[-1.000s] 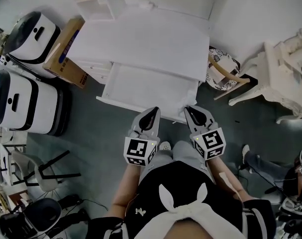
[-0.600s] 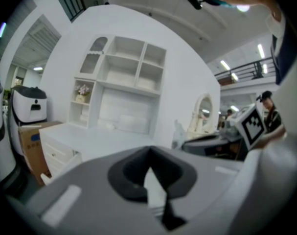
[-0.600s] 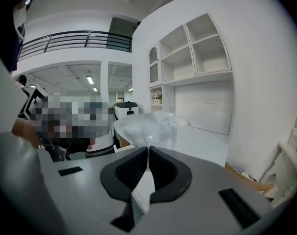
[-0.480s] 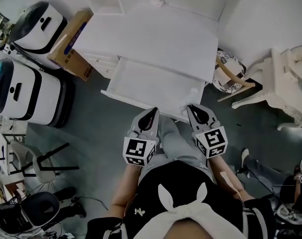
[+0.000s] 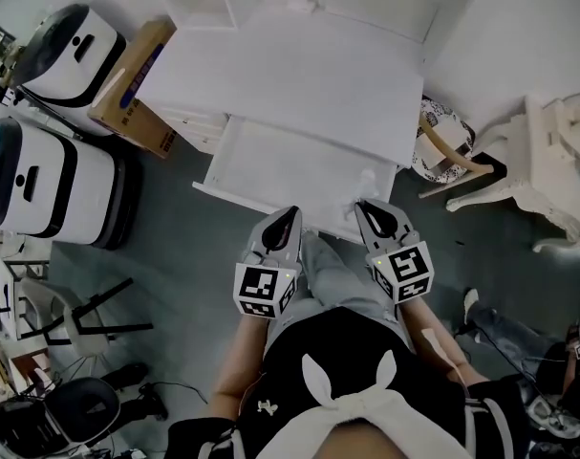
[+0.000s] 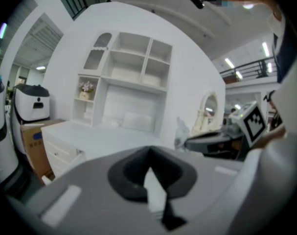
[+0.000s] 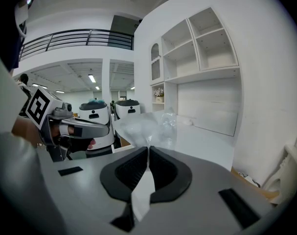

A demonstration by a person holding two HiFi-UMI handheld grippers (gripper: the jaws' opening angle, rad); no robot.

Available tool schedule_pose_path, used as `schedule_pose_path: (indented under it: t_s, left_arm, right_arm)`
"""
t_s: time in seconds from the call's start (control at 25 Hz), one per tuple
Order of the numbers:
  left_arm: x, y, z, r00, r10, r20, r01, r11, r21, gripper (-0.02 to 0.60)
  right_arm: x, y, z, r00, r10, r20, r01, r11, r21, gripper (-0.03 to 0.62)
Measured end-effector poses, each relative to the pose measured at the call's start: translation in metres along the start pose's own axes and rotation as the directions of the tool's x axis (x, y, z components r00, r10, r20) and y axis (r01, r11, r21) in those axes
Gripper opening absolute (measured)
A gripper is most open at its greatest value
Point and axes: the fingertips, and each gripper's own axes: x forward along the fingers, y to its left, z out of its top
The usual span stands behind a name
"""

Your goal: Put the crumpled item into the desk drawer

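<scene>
Closest in the head view, the person stands facing the bench with both grippers held side by side in front of the body. The left gripper point(image 5: 289, 215) points forward at the front rail of the open drawer point(image 5: 290, 165); in the left gripper view point(image 6: 149, 151) its jaws are pressed together with nothing between them. The right gripper point(image 5: 364, 208) sits just beside it, level with it, its tip over the drawer's front rail near the right end; in the right gripper view point(image 7: 148, 150) its jaws are pinched on the crumpled plastic point(image 7: 149, 126), a clear, wrinkled bag that fans up and outward from the jaw tips. The left gripper view shows the same plastic standing up off the tip of the right gripper; it is held in the air at the drawer's front right corner, and I cannot tell whether it touches the drawer.

Beyond the grippers, the drawer is pulled well out from under the bench point(image 5: 290, 75); its floor is pale and bare where it shows. The bench top is white; at its far edge rises a white shelf unit point(image 6: 133, 67) with open compartments. Left of the bench, a brown cardboard box point(image 5: 132, 89) leans against it; farther left stand two white-and-black machines point(image 5: 41, 185). To the right, near the bench corner, is a round patterned seat point(image 5: 440, 142).
</scene>
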Motion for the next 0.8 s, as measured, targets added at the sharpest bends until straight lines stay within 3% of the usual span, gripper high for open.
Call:
schedule_pose_path:
  t_s: [0.8]
  left_arm:
    - [0.055, 0.037, -0.008, 0.997, -0.033, -0.071, 0.033, 0.999, -0.002, 0.005]
  right_arm:
    - [0.065, -0.033, -0.024, 0.989, 0.041, -0.144, -0.046, 0.998, -0.034, 0.011]
